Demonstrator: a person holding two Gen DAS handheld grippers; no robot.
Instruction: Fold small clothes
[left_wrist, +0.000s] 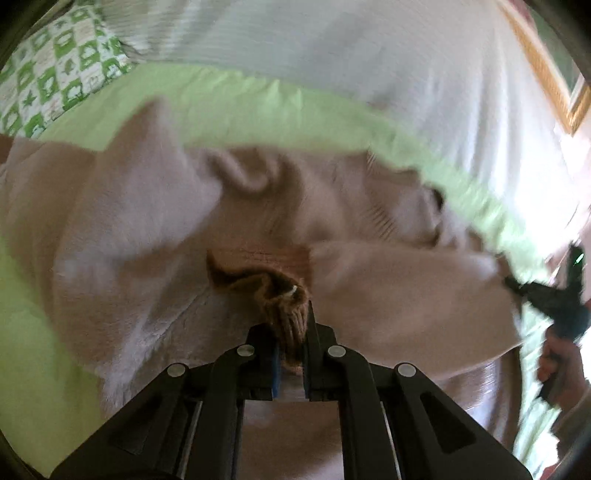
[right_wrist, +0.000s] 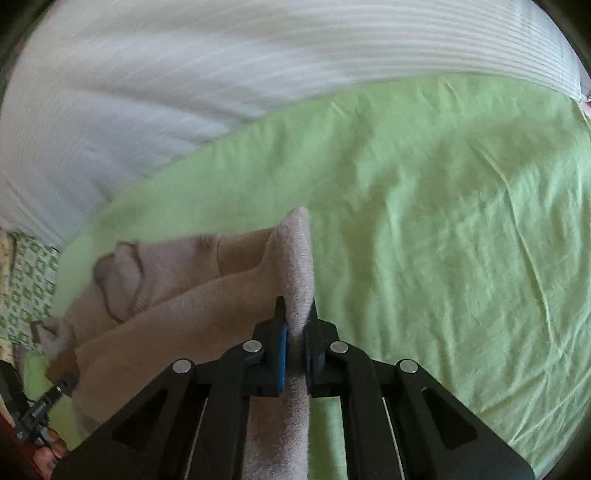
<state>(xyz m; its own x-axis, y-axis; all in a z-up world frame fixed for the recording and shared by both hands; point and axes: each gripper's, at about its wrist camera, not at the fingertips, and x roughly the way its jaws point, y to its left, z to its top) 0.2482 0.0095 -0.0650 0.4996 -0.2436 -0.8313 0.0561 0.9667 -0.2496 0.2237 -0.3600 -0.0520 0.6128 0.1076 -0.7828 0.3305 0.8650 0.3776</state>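
Note:
A small beige knitted garment (left_wrist: 140, 229) with darker brown ribbed trim lies rumpled on a light green sheet (left_wrist: 240, 103). My left gripper (left_wrist: 291, 314) is shut on its brown ribbed edge (left_wrist: 280, 295). My right gripper (right_wrist: 295, 317) is shut on a pinkish-beige fold of the same garment (right_wrist: 295, 258), lifted off the sheet; the rest (right_wrist: 166, 295) trails to the left. The right gripper also shows at the right edge of the left wrist view (left_wrist: 517, 286), holding the cloth's corner. The left gripper shows at the lower left of the right wrist view (right_wrist: 59, 387).
The green sheet (right_wrist: 443, 240) spreads to the right. White striped bedding (right_wrist: 184, 81) lies beyond it. A green-and-white patterned cloth (left_wrist: 55, 74) is at the far left. A gold picture frame (left_wrist: 546, 74) is at the upper right.

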